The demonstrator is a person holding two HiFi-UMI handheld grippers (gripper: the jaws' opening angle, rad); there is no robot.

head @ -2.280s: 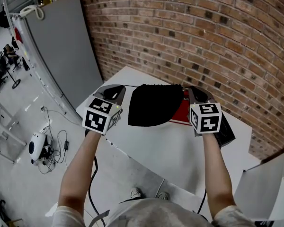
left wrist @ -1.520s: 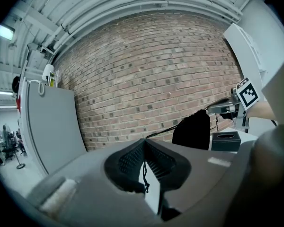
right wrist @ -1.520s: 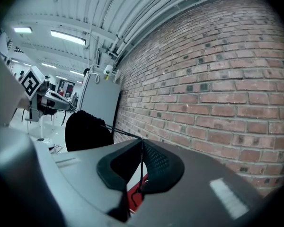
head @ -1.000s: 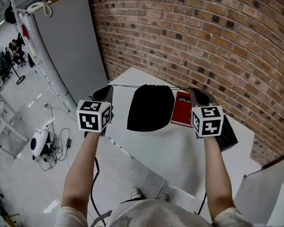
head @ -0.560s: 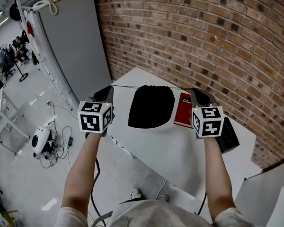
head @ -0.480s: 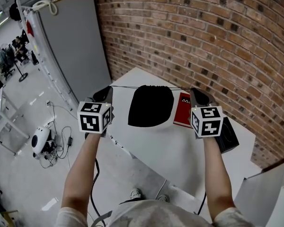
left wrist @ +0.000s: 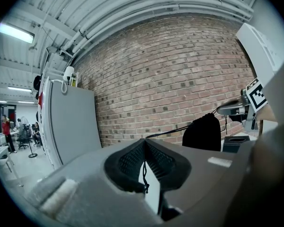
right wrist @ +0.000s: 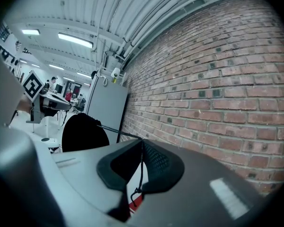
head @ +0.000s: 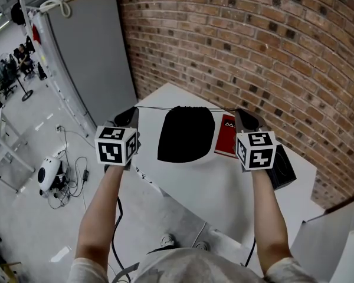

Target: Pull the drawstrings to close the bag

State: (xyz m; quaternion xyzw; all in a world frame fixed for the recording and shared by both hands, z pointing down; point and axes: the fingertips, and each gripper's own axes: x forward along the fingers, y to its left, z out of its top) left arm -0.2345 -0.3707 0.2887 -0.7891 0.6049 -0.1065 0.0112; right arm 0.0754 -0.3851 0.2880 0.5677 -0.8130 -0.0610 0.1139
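While the left gripper and right gripper stand apart before the brick wall, the head view shows the black bag hanging between them near the white worktop's far corner. A red box lies just beside it.

Left gripper view: jaws together, clamped on the left drawstring; a grey panel stands leftward.

Right gripper view: jaws together, pinching the right drawstring, which runs taut to the bag.

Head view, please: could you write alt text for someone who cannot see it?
A black drawstring bag, mouth gathered, is strung between the left tongs and right tongs, each shut on a taut drawstring, over a white table by a brick wall.
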